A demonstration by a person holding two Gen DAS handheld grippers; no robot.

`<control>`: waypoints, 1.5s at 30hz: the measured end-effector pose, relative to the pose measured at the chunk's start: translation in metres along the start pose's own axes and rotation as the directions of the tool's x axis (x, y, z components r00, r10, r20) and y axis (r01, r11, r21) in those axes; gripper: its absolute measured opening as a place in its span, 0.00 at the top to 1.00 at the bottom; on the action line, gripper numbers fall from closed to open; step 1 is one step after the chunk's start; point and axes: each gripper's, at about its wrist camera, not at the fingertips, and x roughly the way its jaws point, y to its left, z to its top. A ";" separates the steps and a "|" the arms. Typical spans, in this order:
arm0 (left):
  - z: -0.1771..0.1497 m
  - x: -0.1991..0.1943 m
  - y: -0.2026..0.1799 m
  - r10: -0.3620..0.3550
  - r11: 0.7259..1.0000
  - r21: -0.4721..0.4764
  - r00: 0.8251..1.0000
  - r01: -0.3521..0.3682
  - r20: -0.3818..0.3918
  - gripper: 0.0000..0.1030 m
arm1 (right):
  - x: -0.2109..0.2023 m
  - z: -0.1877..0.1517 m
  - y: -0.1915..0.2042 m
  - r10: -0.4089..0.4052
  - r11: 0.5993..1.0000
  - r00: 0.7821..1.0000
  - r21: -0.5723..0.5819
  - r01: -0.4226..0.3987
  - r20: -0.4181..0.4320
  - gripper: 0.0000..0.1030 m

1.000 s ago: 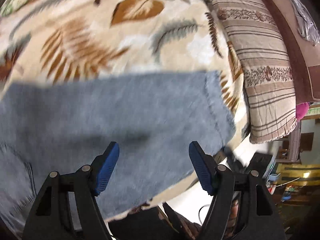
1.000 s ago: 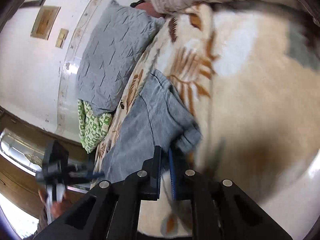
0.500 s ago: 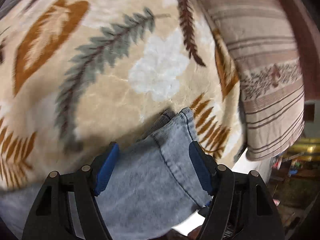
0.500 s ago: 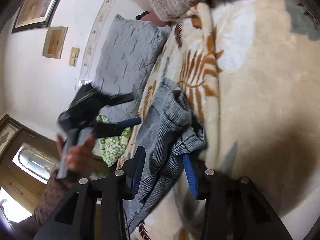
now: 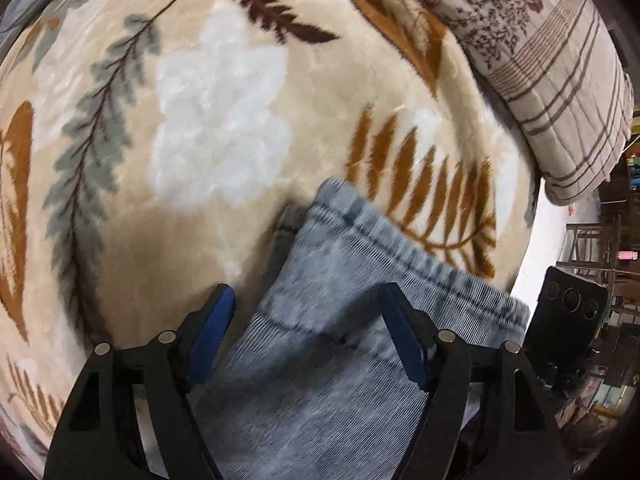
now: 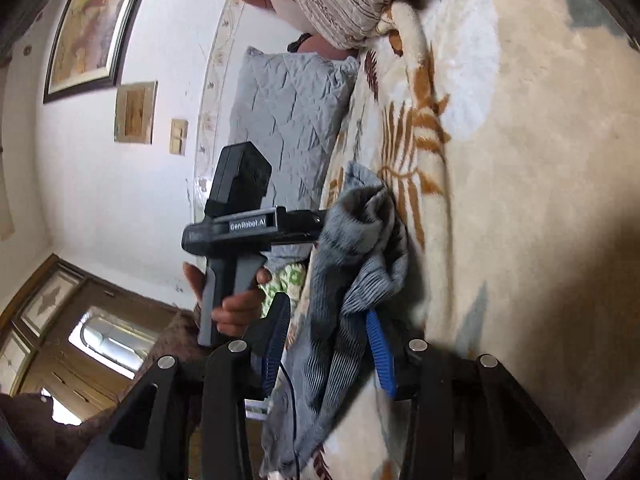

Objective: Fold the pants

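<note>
Ribbed grey-blue pants point(image 5: 360, 320) lie bunched on the plush leaf-print blanket point(image 5: 224, 120); left hand-held gripper point(image 5: 308, 340) and right hand-held gripper point(image 6: 326, 348) both spread apart around the cloth.

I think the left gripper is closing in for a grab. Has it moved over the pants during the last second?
Yes. The left gripper has swung toward the pants hem, nearer the striped pillow; its jaws are open.

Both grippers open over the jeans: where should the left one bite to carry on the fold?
Judging by the left wrist view, take the pants at the stitched hem corner, which lies flat on the blanket. The left gripper already straddles that leg, so advance straight along the leg and close across the hem band.
</note>
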 end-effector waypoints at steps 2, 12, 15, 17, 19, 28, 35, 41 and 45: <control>-0.004 -0.002 -0.008 -0.032 0.999 0.032 0.999 0.031 0.030 0.32 | 0.008 0.004 0.001 -0.021 1.000 1.000 0.002 0.021 0.003 0.69; -0.036 -0.025 -0.013 0.021 0.999 0.029 0.982 -0.027 0.190 0.87 | 0.012 0.008 0.010 -0.117 0.993 0.993 -0.033 0.117 -0.013 0.79; -0.049 -0.039 -0.020 0.016 0.998 0.053 0.973 -0.029 0.231 0.87 | 0.010 0.008 0.019 -0.144 0.987 0.989 -0.070 0.143 -0.021 0.79; -0.057 -0.050 -0.021 -0.001 0.999 0.050 0.968 -0.012 0.251 0.87 | 0.009 0.007 0.030 -0.167 0.980 0.986 -0.116 0.163 -0.025 0.79; -0.054 -0.064 -0.019 -0.015 0.999 0.039 0.961 0.004 0.276 0.87 | 0.009 0.005 0.041 -0.179 0.973 0.984 -0.155 0.172 -0.027 0.79; -0.096 -0.113 -0.005 -0.027 0.997 -0.059 0.924 0.054 0.381 0.87 | 0.016 -0.012 0.101 -0.186 0.934 0.981 -0.317 0.163 -0.044 0.78; -0.140 -0.135 0.015 -0.007 0.986 -0.150 0.905 0.078 0.426 0.87 | 0.037 -0.046 0.146 -0.208 0.881 0.972 -0.453 0.138 -0.108 0.76; -0.183 -0.133 0.047 0.007 0.961 -0.253 0.903 0.112 0.429 0.87 | 0.066 -0.088 0.162 -0.246 0.844 0.947 -0.526 0.106 -0.205 0.76; -0.210 -0.122 0.069 0.017 0.943 -0.309 0.911 0.122 0.411 0.87 | 0.091 -0.119 0.165 -0.287 0.820 0.916 -0.566 0.084 -0.280 0.75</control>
